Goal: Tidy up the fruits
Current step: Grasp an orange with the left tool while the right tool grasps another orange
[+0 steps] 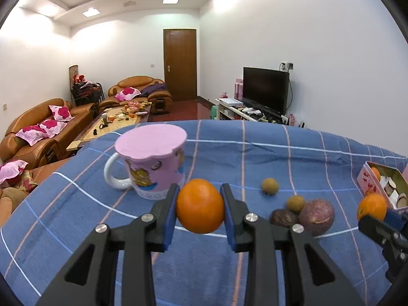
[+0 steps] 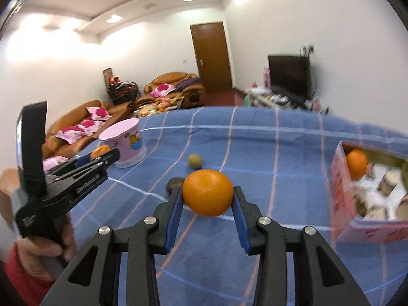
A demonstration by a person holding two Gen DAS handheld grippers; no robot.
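- Left wrist view: my left gripper [image 1: 200, 210] clamps one orange [image 1: 200, 206] above the blue cloth [image 1: 267, 158].
- Right wrist view: my right gripper [image 2: 207, 199] pinches a second orange [image 2: 207, 192].
- Step, as I judge it: carrying; next, release both into the pink box [image 2: 341, 191].

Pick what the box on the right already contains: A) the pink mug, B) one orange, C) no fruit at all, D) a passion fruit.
B: one orange sits in the far corner of the box, while each gripper, left and right, holds another orange.
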